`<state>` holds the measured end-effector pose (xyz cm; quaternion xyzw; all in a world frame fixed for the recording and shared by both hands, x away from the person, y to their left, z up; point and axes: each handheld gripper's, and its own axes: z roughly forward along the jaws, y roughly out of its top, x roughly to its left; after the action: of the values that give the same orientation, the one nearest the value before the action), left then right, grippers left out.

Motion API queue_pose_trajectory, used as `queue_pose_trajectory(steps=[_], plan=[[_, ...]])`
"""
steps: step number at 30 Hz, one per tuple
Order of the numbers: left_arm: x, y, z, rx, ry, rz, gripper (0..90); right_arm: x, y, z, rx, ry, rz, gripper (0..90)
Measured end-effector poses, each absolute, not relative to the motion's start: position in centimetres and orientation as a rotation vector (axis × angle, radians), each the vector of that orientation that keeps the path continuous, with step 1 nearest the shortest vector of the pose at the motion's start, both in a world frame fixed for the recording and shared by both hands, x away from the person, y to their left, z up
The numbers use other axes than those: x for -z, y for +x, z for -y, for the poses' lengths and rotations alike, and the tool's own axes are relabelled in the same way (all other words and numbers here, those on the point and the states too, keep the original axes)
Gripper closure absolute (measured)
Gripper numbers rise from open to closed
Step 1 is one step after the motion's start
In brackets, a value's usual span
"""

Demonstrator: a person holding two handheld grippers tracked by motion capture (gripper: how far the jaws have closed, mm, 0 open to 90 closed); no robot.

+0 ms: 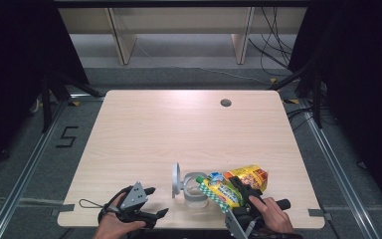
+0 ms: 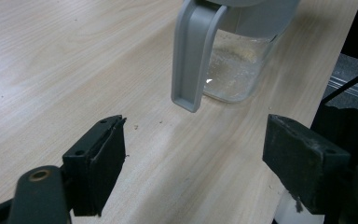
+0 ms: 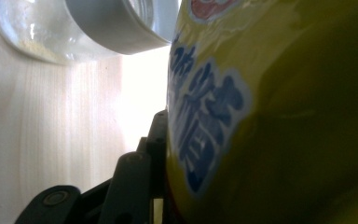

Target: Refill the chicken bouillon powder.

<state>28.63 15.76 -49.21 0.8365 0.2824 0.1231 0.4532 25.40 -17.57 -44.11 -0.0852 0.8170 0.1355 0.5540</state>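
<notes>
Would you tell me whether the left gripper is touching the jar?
Apart. In the left gripper view, bare table lies between the open left gripper and the jar.

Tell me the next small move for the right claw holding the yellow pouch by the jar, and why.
Probably tip the yellow pouch a little further so its green cap end sits over the jar's mouth. The right claw grips the pouch, which lies tilted beside the clear jar, whose grey lid stands open. The left claw waits open, apart from the jar.
</notes>
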Motion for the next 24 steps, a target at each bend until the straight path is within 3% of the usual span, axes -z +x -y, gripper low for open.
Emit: queue_pose_trajectory(steps=[24], plan=[[49.4, 28.6, -15.7, -0.308, 2.047, -0.718, 20.4, 44.7, 25.1, 15.6, -0.051, -0.403, -1.868, 66.2]])
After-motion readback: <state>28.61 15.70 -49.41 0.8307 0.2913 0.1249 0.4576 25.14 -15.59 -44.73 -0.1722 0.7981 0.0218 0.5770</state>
